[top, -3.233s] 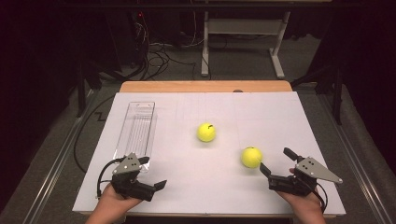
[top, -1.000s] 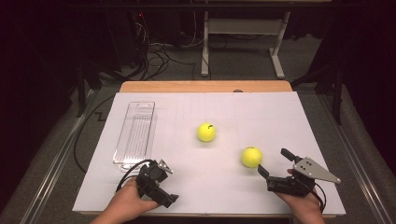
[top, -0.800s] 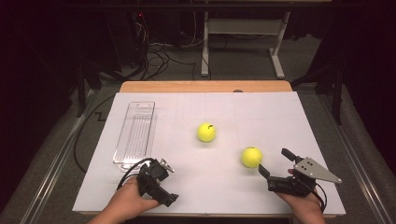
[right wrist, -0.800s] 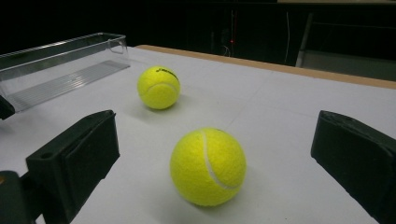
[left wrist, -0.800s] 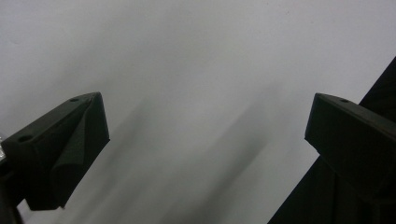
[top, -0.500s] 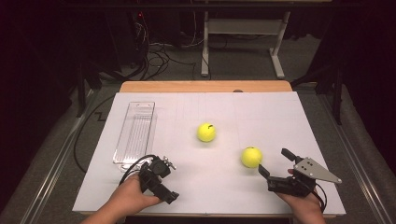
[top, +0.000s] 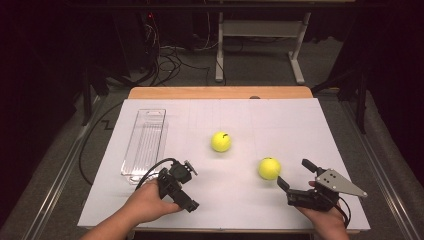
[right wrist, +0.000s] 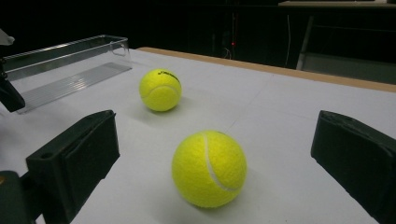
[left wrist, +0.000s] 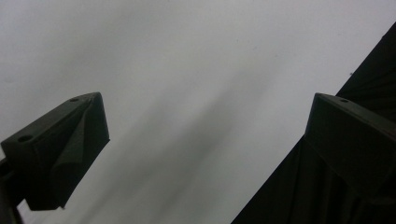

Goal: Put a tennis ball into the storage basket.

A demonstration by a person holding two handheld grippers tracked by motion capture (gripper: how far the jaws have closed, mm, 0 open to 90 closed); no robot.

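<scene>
Since 3.2 s ago, left gripper (top: 181,189) has rolled inward, jaws apart and empty; right gripper (top: 295,181), jaws spread, faces near ball (top: 269,168) at 11 o'clock. Far ball (top: 220,141) and tray (top: 146,143) beyond. Risk: a jaw tip nudges the near ball, rolling it away

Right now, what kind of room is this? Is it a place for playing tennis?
Probably not a tennis place. It looks like a lab or workshop: a table covered in white holds two tennis balls and a clear plastic tray, loose cables lie on the dark floor, and a metal stand sits behind.
</scene>
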